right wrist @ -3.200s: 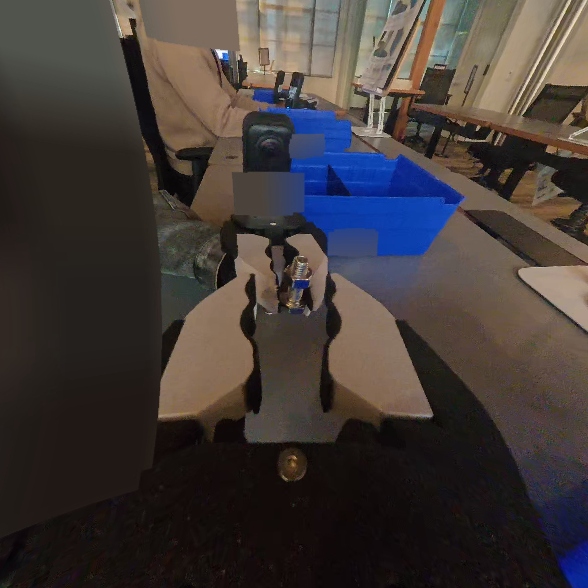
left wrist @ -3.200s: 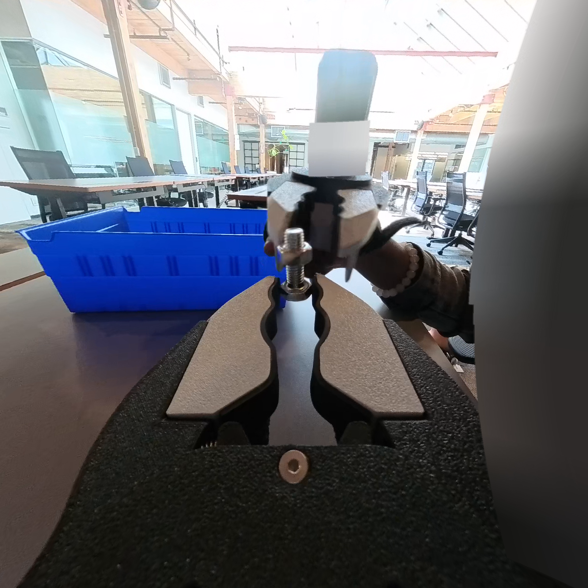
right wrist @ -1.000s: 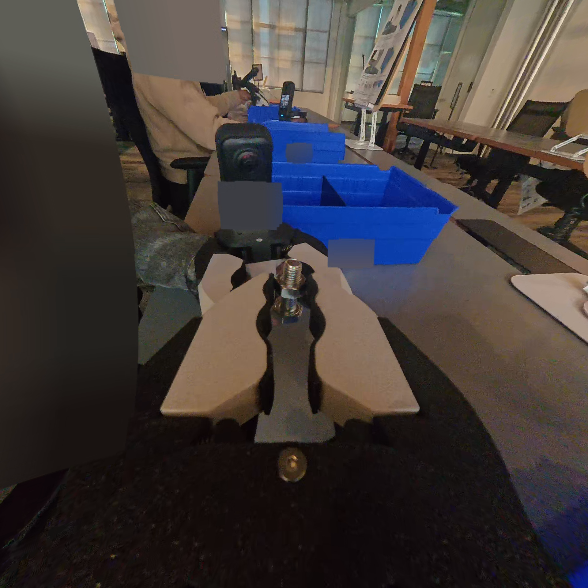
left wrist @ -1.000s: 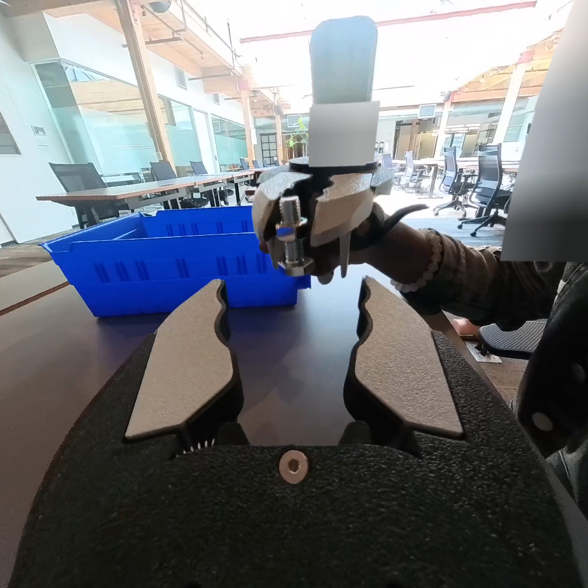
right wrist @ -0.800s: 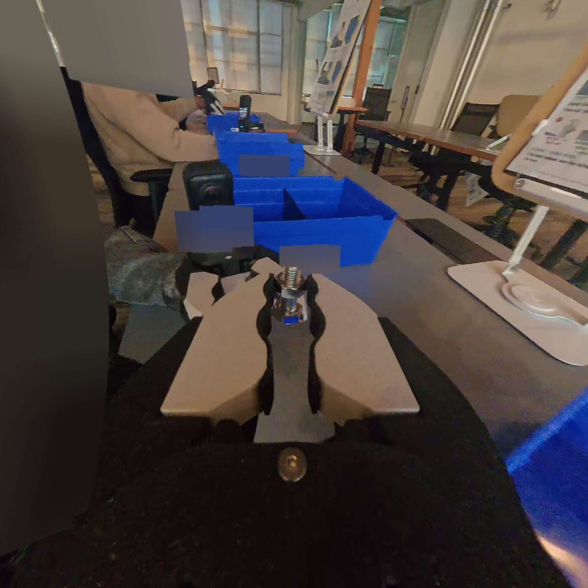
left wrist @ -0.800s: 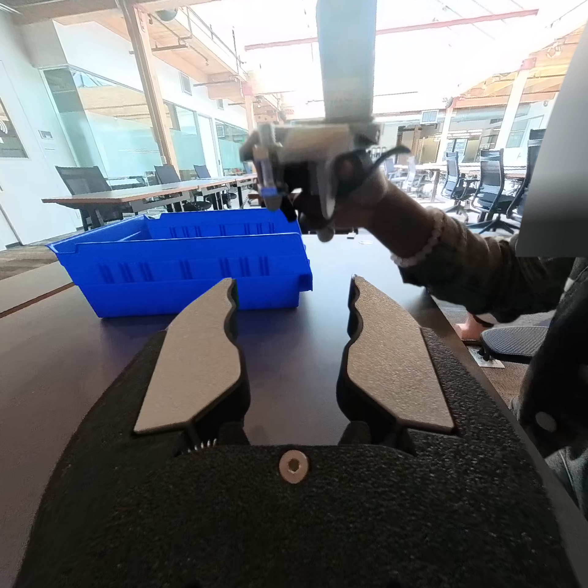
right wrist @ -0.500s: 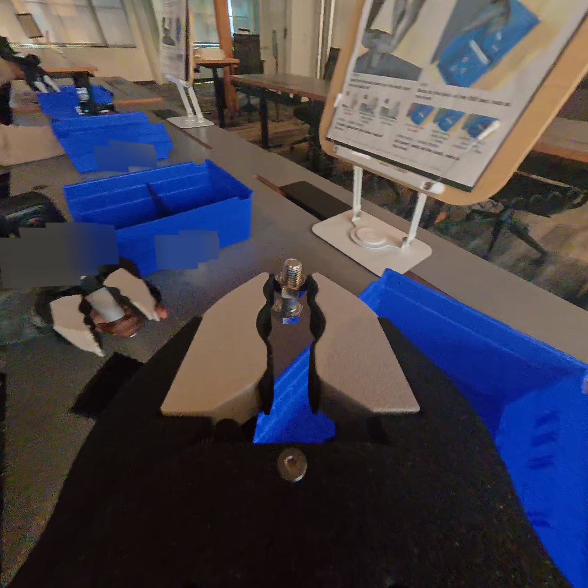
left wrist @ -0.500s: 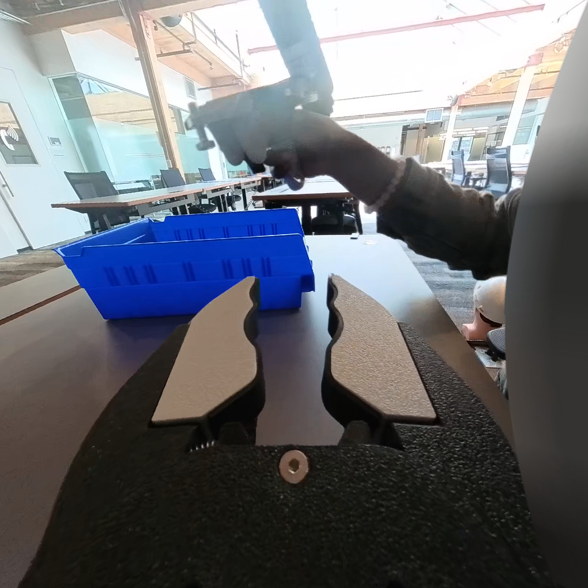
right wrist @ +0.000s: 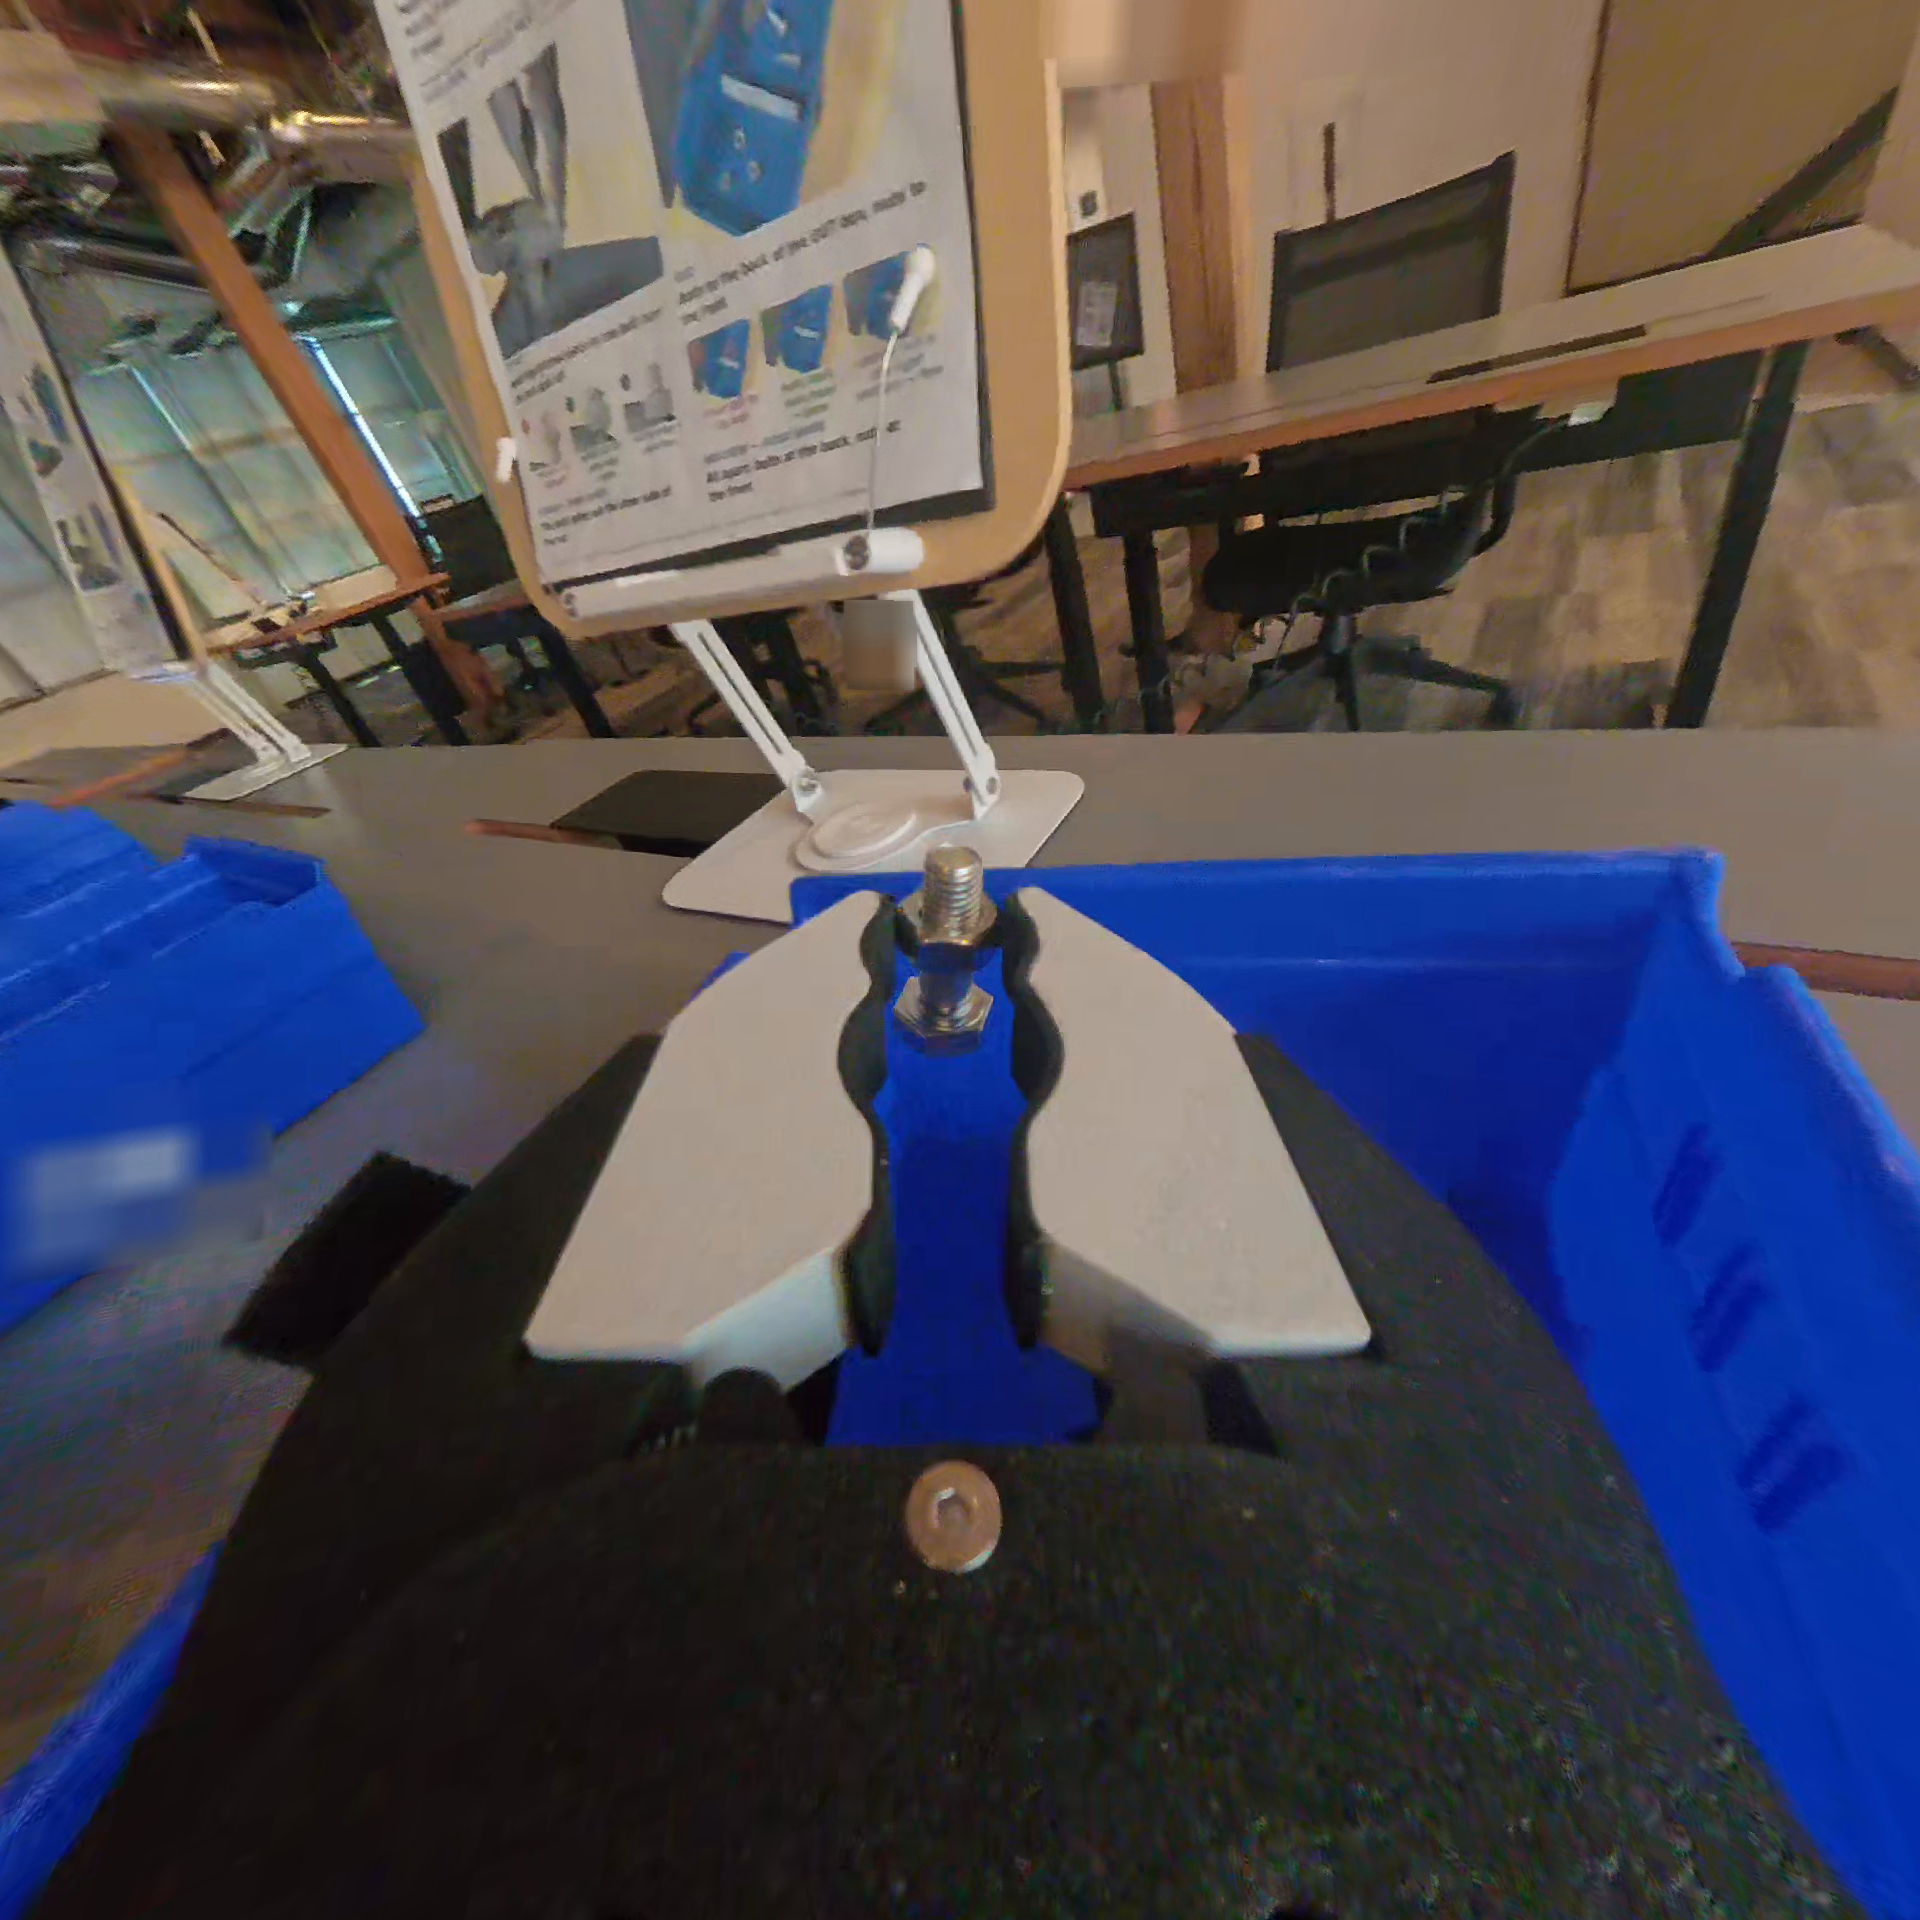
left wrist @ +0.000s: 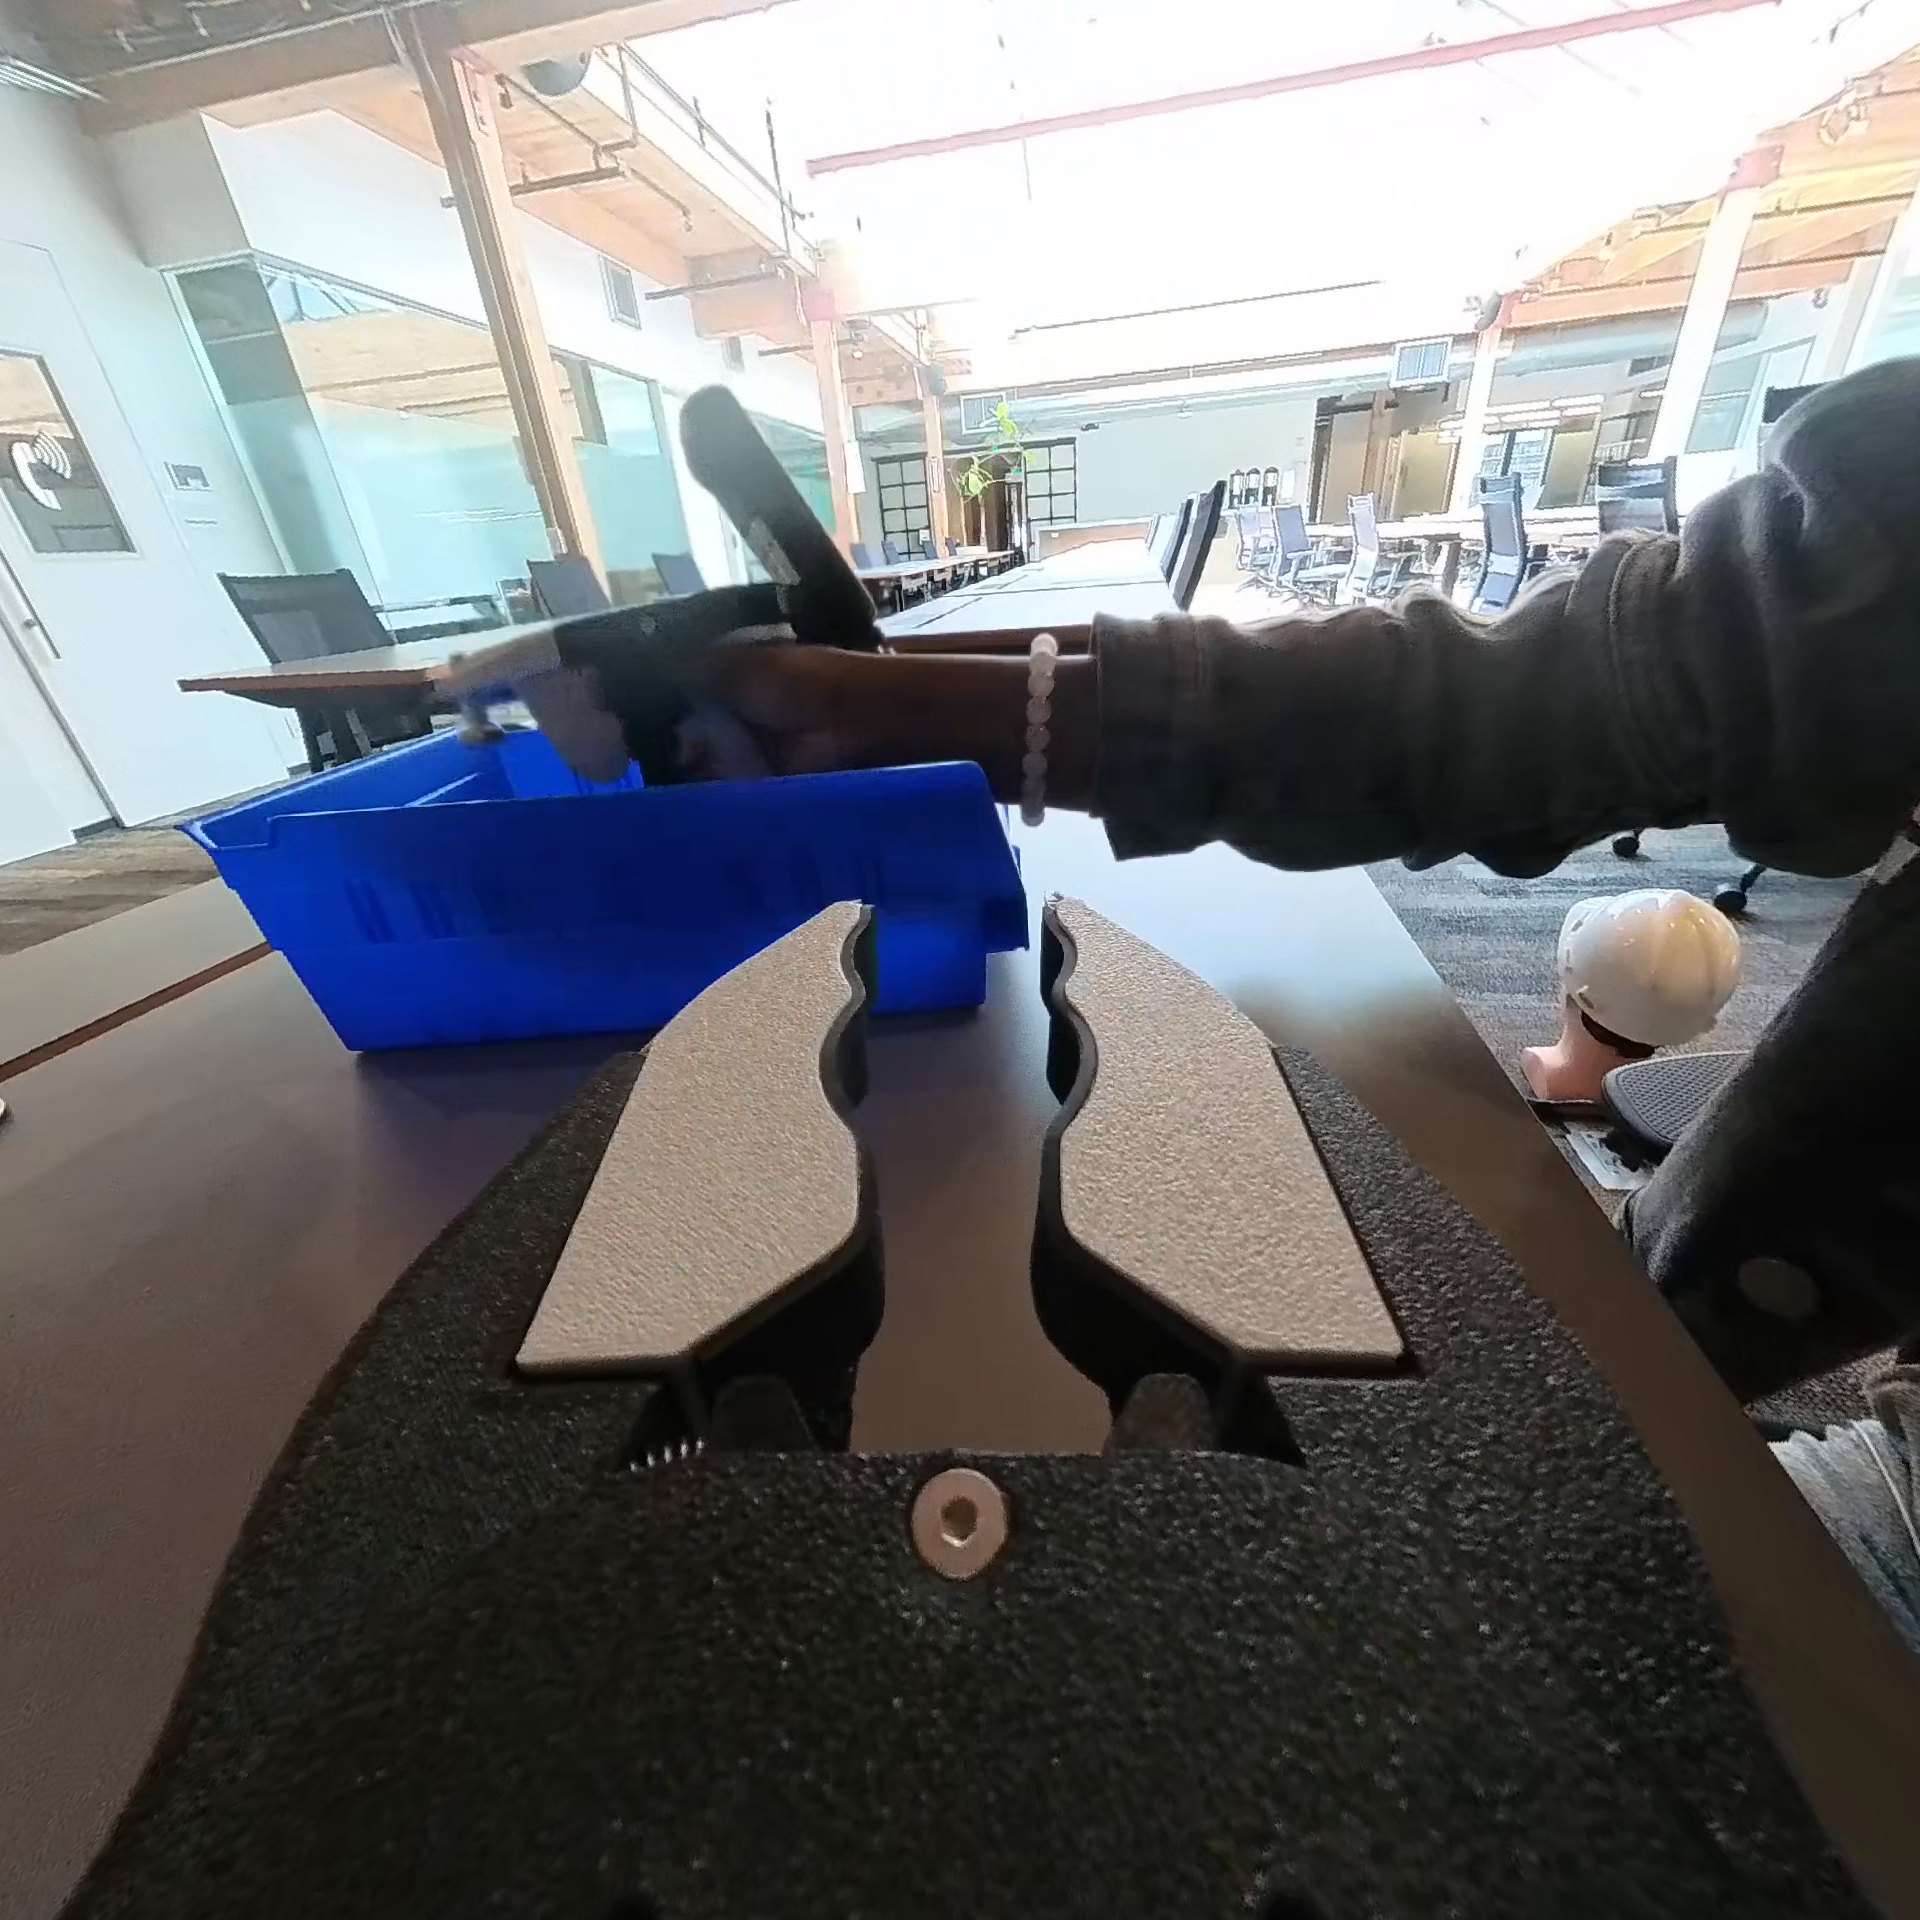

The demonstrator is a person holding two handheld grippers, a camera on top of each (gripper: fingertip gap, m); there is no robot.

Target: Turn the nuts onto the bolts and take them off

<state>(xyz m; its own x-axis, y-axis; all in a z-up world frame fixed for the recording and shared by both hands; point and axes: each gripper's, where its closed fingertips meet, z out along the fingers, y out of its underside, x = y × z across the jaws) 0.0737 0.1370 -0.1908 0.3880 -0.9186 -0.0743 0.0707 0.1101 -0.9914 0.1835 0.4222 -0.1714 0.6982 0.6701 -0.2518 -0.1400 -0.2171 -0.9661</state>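
My right gripper (right wrist: 948, 920) is shut on a steel bolt (right wrist: 943, 971) that stands upright, threaded end up and hex head down. Its jaws grip the nut (right wrist: 950, 928) threaded on the shank. The gripper holds this over the inside of a blue bin (right wrist: 1351, 987). In the left wrist view the right gripper (left wrist: 582, 675) shows side-on, held by a hand above the blue bin (left wrist: 623, 883), with the bolt (left wrist: 478, 722) blurred at its tip. My left gripper (left wrist: 951, 935) is open and empty, low over the dark table (left wrist: 208, 1195) just in front of the bin.
A document stand with a printed sheet (right wrist: 727, 312) rests on a white base (right wrist: 883, 831) behind the bin. A black pad (right wrist: 655, 810) lies beside it. Another blue bin (right wrist: 187, 987) is to the left. The table edge (left wrist: 1455, 1018) runs along the right, with a chair base beyond it. The left gripper's tips are roughly 30 centimeters from the right gripper's.
My left gripper let go of the bolt and opened, then narrowed a little. My right gripper carried the bolt and nut away to the left and over the blue bin.
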